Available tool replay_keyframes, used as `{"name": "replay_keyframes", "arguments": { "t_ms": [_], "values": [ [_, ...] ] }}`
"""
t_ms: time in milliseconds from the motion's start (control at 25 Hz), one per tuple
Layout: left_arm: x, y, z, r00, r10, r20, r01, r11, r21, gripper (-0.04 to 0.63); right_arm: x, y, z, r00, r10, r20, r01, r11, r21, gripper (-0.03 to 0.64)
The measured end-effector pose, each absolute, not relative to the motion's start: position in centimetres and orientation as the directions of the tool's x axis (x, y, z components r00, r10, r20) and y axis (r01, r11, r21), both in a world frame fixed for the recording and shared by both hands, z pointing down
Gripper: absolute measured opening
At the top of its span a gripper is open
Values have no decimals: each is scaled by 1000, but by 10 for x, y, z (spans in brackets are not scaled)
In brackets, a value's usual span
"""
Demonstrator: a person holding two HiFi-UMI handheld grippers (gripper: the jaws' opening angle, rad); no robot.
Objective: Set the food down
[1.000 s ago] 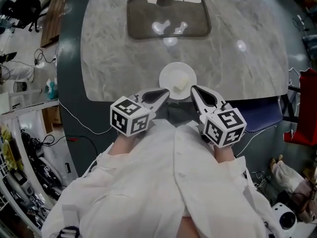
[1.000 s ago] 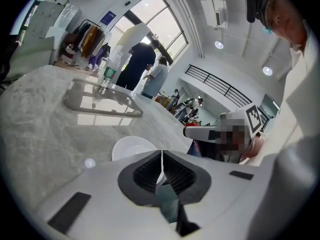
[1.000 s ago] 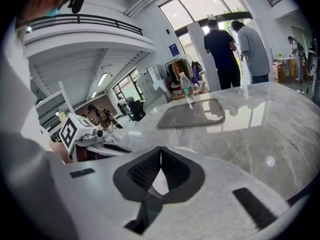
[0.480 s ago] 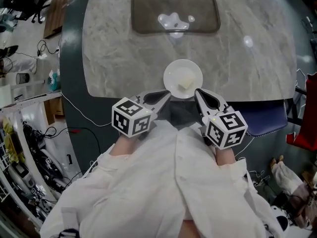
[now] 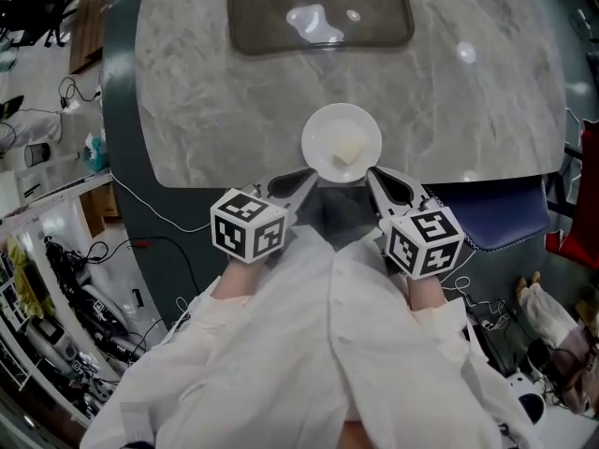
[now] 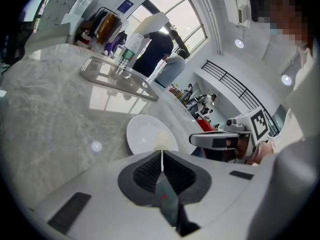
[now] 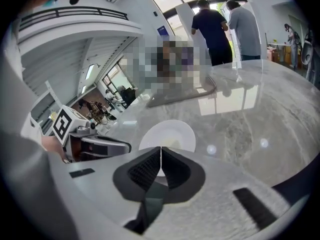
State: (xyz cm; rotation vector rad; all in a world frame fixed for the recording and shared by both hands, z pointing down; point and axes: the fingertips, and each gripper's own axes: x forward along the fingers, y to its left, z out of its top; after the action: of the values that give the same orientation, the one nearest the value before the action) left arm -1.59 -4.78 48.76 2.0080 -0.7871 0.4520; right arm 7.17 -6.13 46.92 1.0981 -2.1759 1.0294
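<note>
A white plate [image 5: 323, 129] rests on the marble table [image 5: 225, 92] near its front edge, and a pale yellow piece of food [image 5: 349, 148] lies on its right half. My left gripper [image 5: 309, 180] is shut and empty just below the plate's left side. On the other side my right gripper [image 5: 372, 178] is shut and empty just below the plate's right side. Neither touches the plate. In the left gripper view the plate [image 6: 145, 134] lies just beyond the closed jaws, and the right gripper view shows the plate [image 7: 167, 135] the same way.
A dark glass tray [image 5: 318, 12] lies at the table's far side, with a water bottle [image 6: 127, 51] behind it. A blue chair seat [image 5: 501, 209] stands at the right under the table's edge. Cables and equipment [image 5: 56, 279] crowd the floor at left. People stand beyond the table.
The head view has shifted, so the plate and tray sit a little higher in the picture. Both grippers keep their places below the plate, still shut.
</note>
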Motion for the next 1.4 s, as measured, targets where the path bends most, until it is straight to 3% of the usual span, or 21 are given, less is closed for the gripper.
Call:
{"name": "replay_keyframes", "arguments": {
  "t_ms": [920, 1080, 1400],
  "values": [
    [-35, -56, 526, 675, -373, 637, -733, -239, 637, 26, 88, -54, 518, -526, -399, 751, -850, 263, -456, 5],
    [-31, -56, 525, 698, -360, 619, -709, -222, 670, 89, 92, -54, 522, -522, -395, 756, -853, 251, -457, 6],
    [-30, -59, 530, 695, -360, 623, -708, -188, 681, 100, 95, -58, 527, -528, -393, 752, -849, 224, -479, 22]
  ]
}}
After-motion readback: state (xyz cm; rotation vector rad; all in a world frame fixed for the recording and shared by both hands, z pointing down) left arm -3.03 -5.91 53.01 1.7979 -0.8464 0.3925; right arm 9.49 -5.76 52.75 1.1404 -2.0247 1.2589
